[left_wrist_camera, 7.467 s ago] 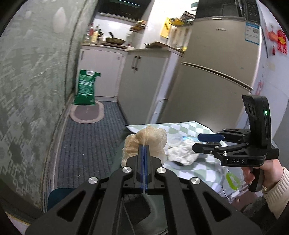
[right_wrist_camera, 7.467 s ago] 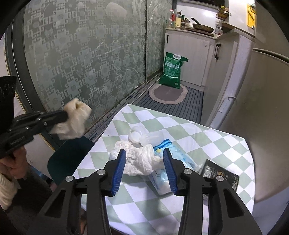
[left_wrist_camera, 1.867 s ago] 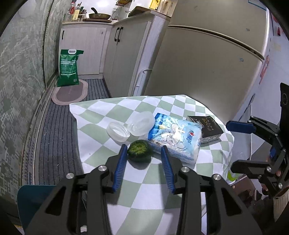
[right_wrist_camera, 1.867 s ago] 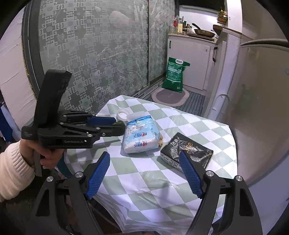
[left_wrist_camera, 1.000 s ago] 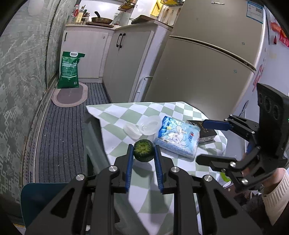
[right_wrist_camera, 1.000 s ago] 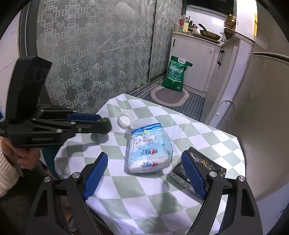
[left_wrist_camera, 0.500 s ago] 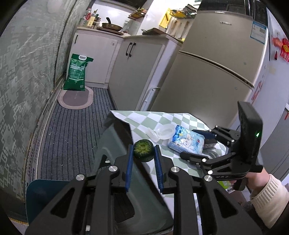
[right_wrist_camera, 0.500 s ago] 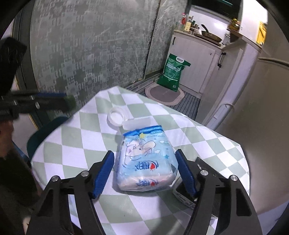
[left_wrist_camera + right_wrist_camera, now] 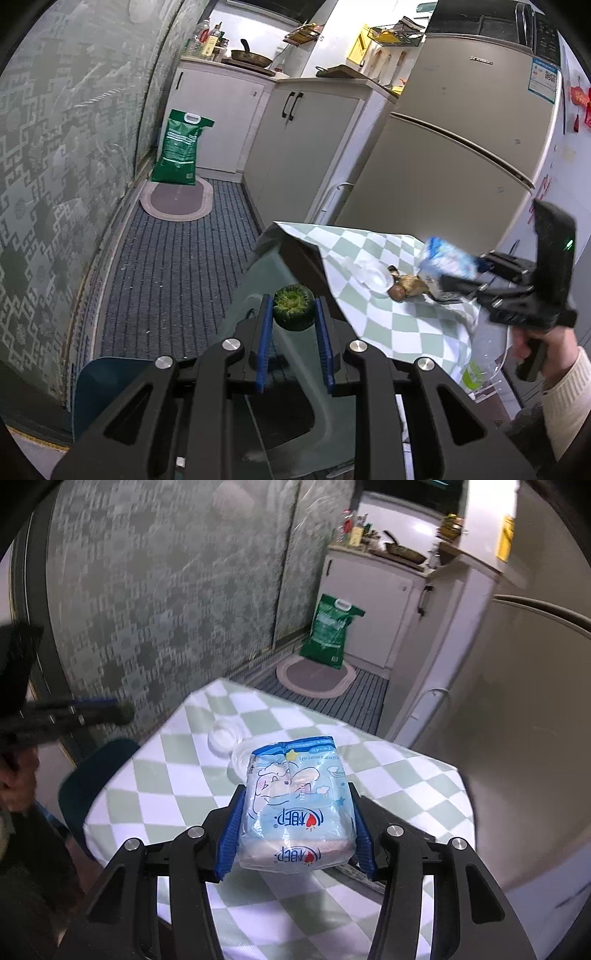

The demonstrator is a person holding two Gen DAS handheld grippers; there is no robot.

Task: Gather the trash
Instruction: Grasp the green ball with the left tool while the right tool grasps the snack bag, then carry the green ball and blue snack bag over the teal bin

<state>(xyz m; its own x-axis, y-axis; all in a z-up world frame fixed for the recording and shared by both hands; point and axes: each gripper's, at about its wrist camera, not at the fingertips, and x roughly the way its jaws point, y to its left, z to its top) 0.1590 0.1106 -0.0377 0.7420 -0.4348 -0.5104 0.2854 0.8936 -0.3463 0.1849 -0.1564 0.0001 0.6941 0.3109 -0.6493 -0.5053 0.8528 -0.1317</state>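
The green vegetable piece (image 9: pixel 293 307) sits clamped between the blue pads of the left gripper (image 9: pixel 293 317), held in the air off the edge of the counter (image 9: pixel 388 321). Below it, in the left wrist view, there is a dark translucent surface that looks like the mouth of a trash bag (image 9: pixel 266 280), but I cannot say this for sure. The blue tissue pack (image 9: pixel 297 808) is clamped between the two fingers of the right gripper (image 9: pixel 297 834). In the left wrist view it seems lifted a little above the checked cloth, though the picture is blurred there.

So I judge that the step in hand is the carrying one: both pieces are picked up and must now go to the place where the trash is gathered.

On the counter there remain a clear plastic cup (image 9: pixel 243 755) with its lid (image 9: pixel 224 734) just beside it, some brownish scraps (image 9: pixel 404 286) near them, and a dark box (image 9: pixel 445 295) mostly hidden behind the right gripper.

The next move calls for bringing the vegetable piece over the opening and only then spreading the left fingers, so that it drops inside and does not roll to the floor. The pack is soft and wide, so the right gripper should keep a firm hold while travelling. Whether the pack is really trash, I cannot tell.
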